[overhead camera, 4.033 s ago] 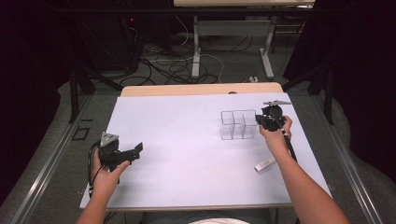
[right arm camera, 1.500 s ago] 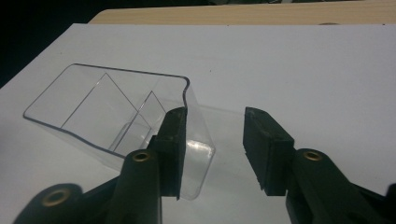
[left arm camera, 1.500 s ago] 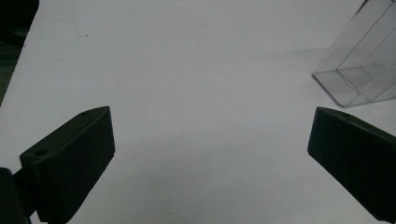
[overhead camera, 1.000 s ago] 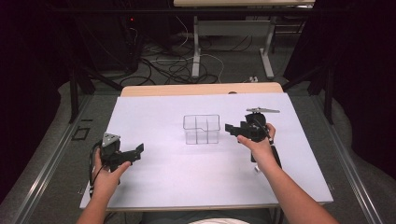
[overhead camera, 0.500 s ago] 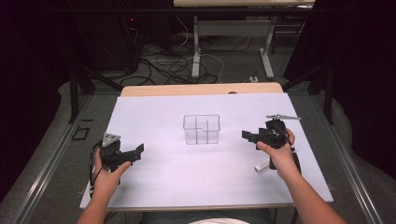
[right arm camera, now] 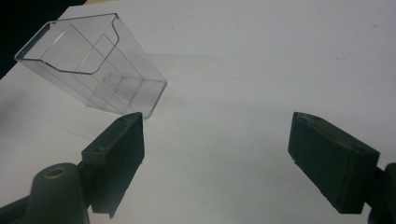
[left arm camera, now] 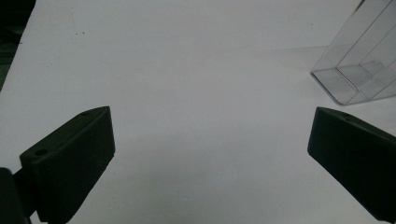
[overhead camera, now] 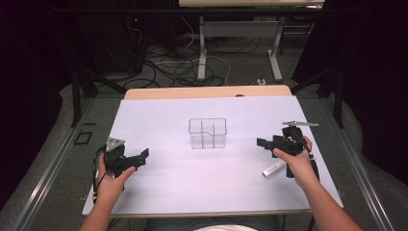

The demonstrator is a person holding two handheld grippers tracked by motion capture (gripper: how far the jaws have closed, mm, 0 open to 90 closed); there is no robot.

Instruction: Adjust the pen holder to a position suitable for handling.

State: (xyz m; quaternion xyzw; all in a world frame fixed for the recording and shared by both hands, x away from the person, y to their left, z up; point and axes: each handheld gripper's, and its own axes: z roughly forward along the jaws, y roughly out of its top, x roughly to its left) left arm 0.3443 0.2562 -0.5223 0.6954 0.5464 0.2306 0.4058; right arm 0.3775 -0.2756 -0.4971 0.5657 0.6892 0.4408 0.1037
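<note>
Right gripper [overhead camera: 262, 143] sat beside the clear box [overhead camera: 208, 133], jaws wide open, empty; I'd approach the white stick [overhead camera: 273, 169] low and square.

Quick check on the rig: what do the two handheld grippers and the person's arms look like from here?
Both are black. The left gripper has a grey plate on top and a black cable looping at the wrist. The right gripper carries a thin grey plate on a post. Each claw ends in blocky matte-black pads with a small round hole. Forearms are bare; no sleeves visible.
</note>
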